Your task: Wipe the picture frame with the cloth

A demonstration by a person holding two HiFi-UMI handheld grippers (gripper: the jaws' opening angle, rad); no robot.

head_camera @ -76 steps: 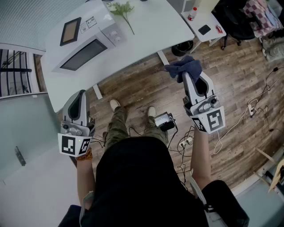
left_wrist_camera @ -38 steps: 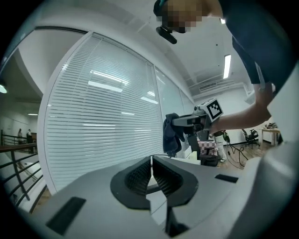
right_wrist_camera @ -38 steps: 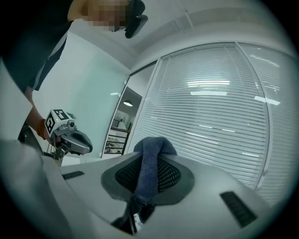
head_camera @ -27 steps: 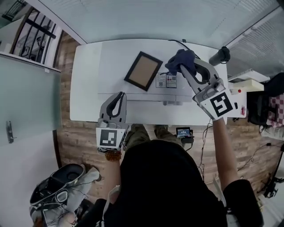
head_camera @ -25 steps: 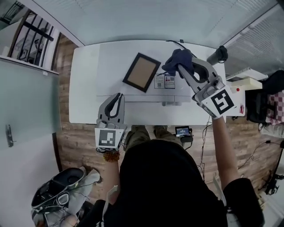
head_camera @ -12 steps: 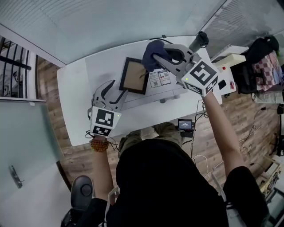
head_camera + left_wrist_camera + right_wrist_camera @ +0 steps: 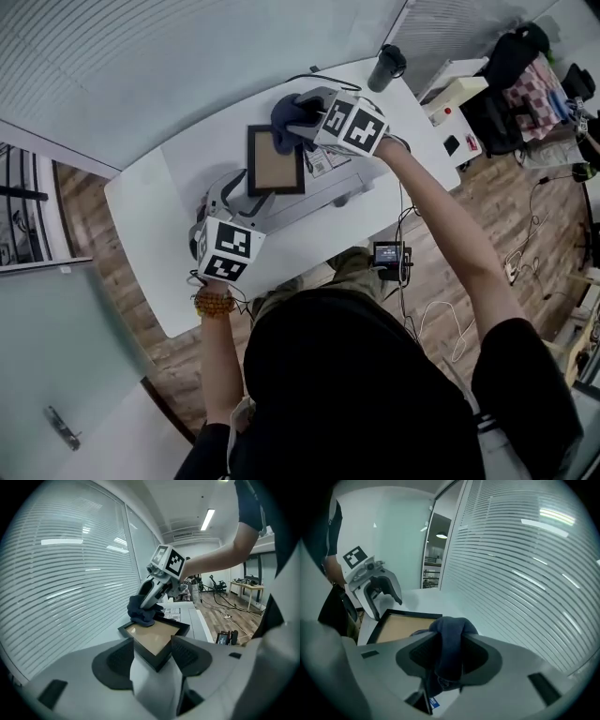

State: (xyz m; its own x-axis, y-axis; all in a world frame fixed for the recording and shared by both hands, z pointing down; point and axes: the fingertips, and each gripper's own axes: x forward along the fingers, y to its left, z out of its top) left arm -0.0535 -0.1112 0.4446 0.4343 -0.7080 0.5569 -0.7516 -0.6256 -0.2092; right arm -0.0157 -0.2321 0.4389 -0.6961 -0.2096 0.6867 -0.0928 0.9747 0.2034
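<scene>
From the head view, the picture frame [image 7: 275, 161] lies flat on a white appliance [image 7: 345, 176] on the table [image 7: 141, 211], with bare tabletop to its left. My right gripper [image 7: 300, 120] sets the cloth [image 7: 289, 111] on the frame's top right corner. My left gripper [image 7: 246, 192] sits at the bottom left corner.

In the left gripper view, my jaws are opening, with the frame's near corner between them and the pads not pressing.

In the right gripper view, my jaws pinch the cloth, and blinds [image 7: 525, 564] stand close on the right.
</scene>
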